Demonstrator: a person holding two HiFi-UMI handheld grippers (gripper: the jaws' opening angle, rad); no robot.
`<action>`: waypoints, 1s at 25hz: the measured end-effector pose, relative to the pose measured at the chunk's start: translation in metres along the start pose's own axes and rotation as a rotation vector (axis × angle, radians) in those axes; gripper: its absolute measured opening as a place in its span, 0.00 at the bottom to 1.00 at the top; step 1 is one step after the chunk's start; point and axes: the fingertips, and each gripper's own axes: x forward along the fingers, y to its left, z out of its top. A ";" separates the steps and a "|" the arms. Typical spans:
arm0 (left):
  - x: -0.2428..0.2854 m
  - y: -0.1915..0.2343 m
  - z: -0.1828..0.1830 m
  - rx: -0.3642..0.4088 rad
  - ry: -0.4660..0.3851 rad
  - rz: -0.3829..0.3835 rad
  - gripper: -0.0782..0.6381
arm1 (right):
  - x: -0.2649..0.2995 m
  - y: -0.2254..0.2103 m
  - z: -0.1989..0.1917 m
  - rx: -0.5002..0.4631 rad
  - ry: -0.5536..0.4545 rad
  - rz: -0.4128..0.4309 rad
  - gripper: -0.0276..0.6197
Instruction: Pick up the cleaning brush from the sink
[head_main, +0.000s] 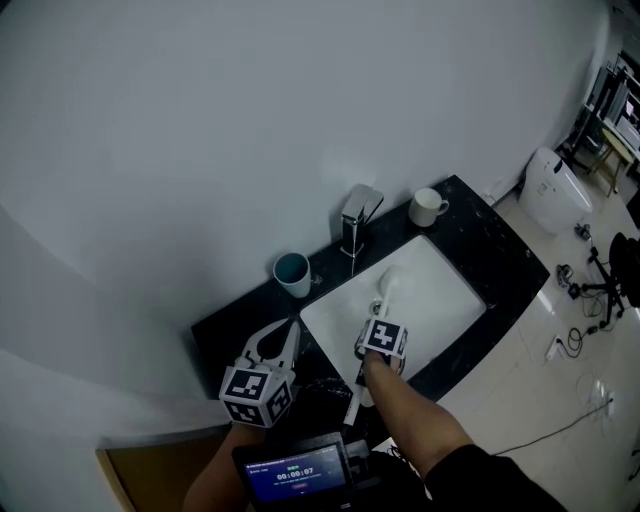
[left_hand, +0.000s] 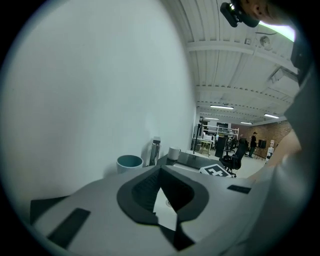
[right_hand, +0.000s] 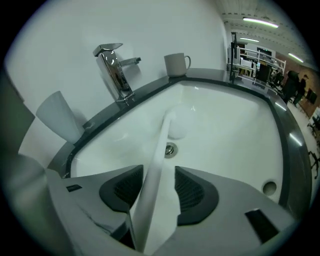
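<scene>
A small lit screen (head_main: 295, 472) sits closest, at the bottom edge of the head view, between the person's forearms. Just beyond it are the two tools over the front edge of the dark counter (head_main: 495, 250).

The brush (right_hand: 163, 150) is all white, with a long flat handle and a rounded, pale head. It lies in the white sink (right_hand: 230, 125). Its head points toward the back edge, just past the drain (right_hand: 170, 149), and its handle runs back toward the front edge.

The right gripper (right_hand: 159, 172) reaches down into the sink at the front edge. Its jaws stand apart with the brush handle between the two dark ribbed pads (right_hand: 192, 192). A gap shows on the right side of the handle, so the handle is not clamped.

The left gripper (left_hand: 160, 170) hovers over the counter near the sink's front left corner. Its jaws are closed tip to tip and hold nothing.

A tap (head_main: 358, 215) stands at the middle of the sink's back edge. A teal cup (head_main: 292, 273) stands on the counter by the back left corner of the sink. A white mug (head_main: 428, 207) stands near the back right corner.
</scene>
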 end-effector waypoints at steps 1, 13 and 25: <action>0.002 0.000 -0.001 -0.003 0.003 0.001 0.12 | 0.003 -0.001 0.000 -0.004 0.017 -0.007 0.29; -0.005 0.012 0.004 -0.012 -0.013 0.025 0.12 | 0.005 -0.003 -0.025 0.048 0.122 -0.067 0.15; -0.023 0.001 0.009 -0.028 -0.014 0.046 0.12 | -0.039 -0.011 0.002 0.027 -0.036 -0.052 0.15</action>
